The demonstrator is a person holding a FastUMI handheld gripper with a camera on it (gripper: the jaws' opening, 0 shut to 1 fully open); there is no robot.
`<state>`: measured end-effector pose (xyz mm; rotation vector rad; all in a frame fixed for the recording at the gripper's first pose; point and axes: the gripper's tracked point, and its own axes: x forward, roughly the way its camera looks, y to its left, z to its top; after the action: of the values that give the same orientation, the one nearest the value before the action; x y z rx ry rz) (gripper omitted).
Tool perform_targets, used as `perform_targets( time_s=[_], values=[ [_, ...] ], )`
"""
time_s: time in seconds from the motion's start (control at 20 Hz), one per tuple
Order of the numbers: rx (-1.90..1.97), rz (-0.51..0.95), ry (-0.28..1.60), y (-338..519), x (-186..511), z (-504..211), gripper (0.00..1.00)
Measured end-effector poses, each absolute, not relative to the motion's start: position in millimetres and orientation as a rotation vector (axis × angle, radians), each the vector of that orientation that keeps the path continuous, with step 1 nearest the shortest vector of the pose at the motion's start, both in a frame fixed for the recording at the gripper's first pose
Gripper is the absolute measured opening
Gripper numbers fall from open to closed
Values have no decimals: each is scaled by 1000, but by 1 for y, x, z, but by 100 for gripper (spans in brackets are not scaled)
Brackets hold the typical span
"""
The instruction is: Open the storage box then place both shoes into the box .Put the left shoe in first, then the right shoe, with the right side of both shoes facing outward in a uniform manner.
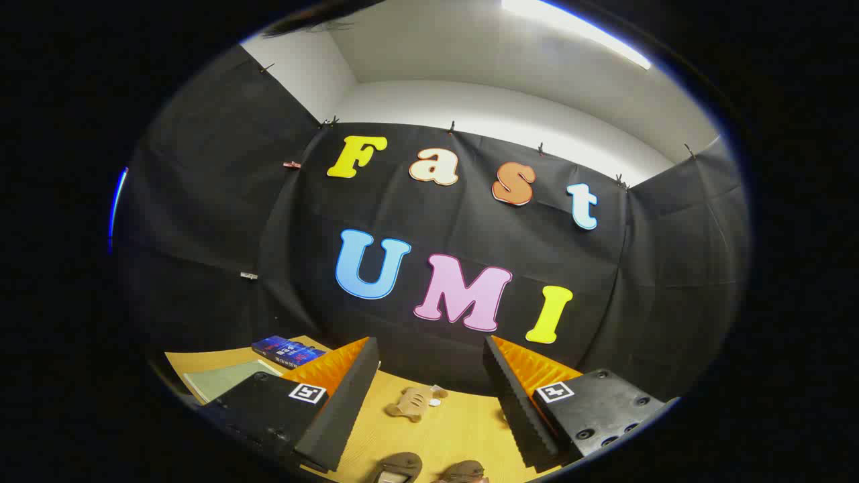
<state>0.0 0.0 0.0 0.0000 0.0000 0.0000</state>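
1. Hanging above the surface (429, 429), the claw (429, 402) is standing wide apart with nothing between its two fingers (342, 402); it is tilting up toward the booth wall rather than down at the work.
2. Lying close below the fingers are what I take to be the two shoes, brown, side by side: one (397, 466) nearer the left finger, the other (463, 471) just beside it. Only their upper parts are showing, so I cannot tell left from right.
3. Sitting a little farther out on the wooden surface, between the fingers, is a small tan object (411, 404) with a pale bit beside it; I cannot make out what it is.
4. Lying off past the left finger are a blue book (287, 351) and a pale green sheet (225, 379). I cannot make out any storage box from here.
5. Risking the order is the main trouble, I think: with the shoes barely seen, the holder could be picking the wrong one first, or turning it so the wrong side is facing out.
6. Dropping straight down with the claw pointed this high could be landing a finger on a shoe rather than around it; the tan object could also be getting nudged on the way.
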Motion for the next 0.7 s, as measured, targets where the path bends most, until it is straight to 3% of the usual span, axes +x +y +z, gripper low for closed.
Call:
perform_targets(
  time_s=[0.7],
  values=[
    [41,-118,177,-22,10,-50,97]
  ],
)
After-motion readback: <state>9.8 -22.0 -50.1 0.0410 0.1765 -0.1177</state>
